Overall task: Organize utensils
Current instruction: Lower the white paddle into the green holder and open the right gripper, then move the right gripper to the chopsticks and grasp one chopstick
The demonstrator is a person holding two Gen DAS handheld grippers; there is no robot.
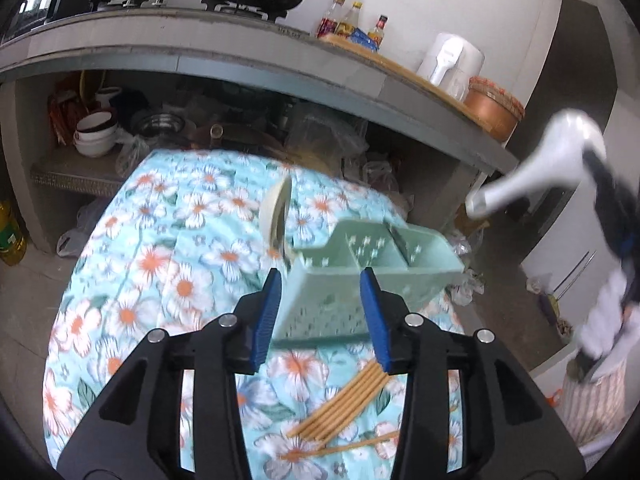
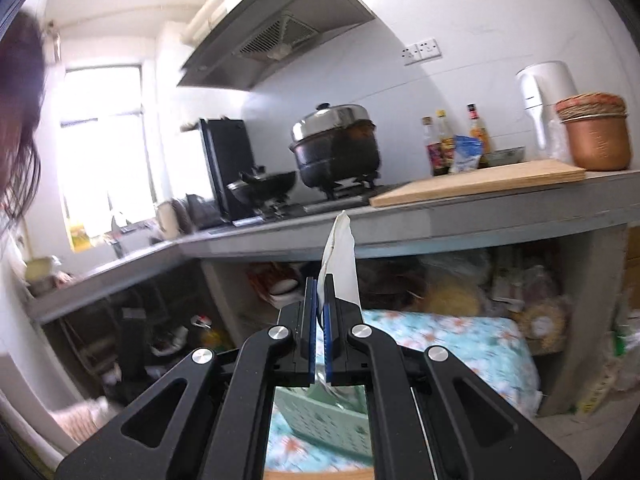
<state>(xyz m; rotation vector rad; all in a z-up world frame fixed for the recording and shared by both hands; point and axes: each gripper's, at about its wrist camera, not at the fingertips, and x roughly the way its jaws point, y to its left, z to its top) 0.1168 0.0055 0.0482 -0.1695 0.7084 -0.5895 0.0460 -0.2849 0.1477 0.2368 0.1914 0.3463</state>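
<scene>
A pale green perforated utensil holder [image 1: 360, 264] with several compartments stands on the floral tablecloth [image 1: 160, 248]. My left gripper [image 1: 322, 292] is shut on its near wall, one blue pad on each side. My right gripper [image 2: 320, 304] is shut on a white spoon [image 2: 340, 256] and holds it up in the air; it also shows in the left wrist view [image 1: 532, 168], up and to the right of the holder. The holder's side shows below the right gripper [image 2: 320, 420]. A bundle of wooden chopsticks [image 1: 344, 404] lies on the cloth near me.
A white ladle or scoop [image 1: 276, 212] lies on the cloth behind the holder. A grey counter [image 1: 240, 52] with a stove, black pots, sauce bottles and a white kettle runs behind the table. Bowls and bags fill the shelf under it.
</scene>
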